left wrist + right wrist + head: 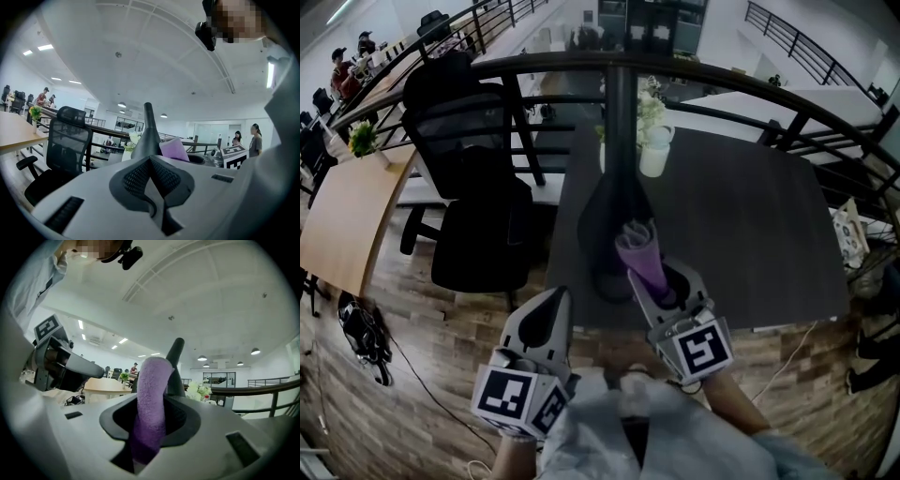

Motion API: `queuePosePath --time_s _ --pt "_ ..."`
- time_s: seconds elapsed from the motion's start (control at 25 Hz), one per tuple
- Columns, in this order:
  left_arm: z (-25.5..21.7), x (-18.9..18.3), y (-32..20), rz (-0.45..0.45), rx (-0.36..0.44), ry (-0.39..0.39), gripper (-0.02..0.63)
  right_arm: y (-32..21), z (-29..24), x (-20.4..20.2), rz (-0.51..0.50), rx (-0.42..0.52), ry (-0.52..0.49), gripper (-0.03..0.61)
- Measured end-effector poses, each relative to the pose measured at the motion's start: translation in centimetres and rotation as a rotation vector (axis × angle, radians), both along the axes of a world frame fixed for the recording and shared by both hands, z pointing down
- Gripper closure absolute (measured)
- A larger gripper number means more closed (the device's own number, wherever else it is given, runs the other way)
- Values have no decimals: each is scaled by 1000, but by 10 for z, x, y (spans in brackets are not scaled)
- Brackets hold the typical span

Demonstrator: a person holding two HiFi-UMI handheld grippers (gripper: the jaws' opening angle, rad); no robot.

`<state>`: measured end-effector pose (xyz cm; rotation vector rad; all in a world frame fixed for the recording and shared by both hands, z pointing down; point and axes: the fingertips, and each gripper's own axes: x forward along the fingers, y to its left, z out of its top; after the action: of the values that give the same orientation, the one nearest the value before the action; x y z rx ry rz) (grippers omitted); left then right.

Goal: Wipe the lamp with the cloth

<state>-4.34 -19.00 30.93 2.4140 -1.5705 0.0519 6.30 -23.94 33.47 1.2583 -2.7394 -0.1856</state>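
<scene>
A dark lamp (605, 220) with a flared base and a thin upright stem (621, 103) stands at the near edge of the dark table (750, 234). My right gripper (654, 284) is shut on a rolled purple cloth (637, 255), whose end pokes up against the lamp's base. In the right gripper view the cloth (152, 399) stands between the jaws, with the lamp stem (174, 357) just behind it. My left gripper (553, 302) is shut with nothing in it, off the table's front edge left of the lamp. Its own view shows the lamp (149, 126) and cloth (174, 150) ahead.
A white vase of flowers (654, 142) stands on the table behind the lamp. A black office chair (473, 197) is left of the table, a wooden desk (352, 211) further left. A curved black railing (722, 80) runs behind. A dark bag (361, 333) lies on the floor.
</scene>
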Motion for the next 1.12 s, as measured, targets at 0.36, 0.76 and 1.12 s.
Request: queuePosePath --time_s 0.36,0.76,1.12 --pt "1 -2 4 -12 -11 9 603 28 -5 -33 -84 -40 -40 456" --pt "3 11 -1 17 -18 -9 602 38 -5 15 90 -138 -113 457" --pt "24 28 -2 73 -66 -10 603 43 21 40 156 -210 -71 457"
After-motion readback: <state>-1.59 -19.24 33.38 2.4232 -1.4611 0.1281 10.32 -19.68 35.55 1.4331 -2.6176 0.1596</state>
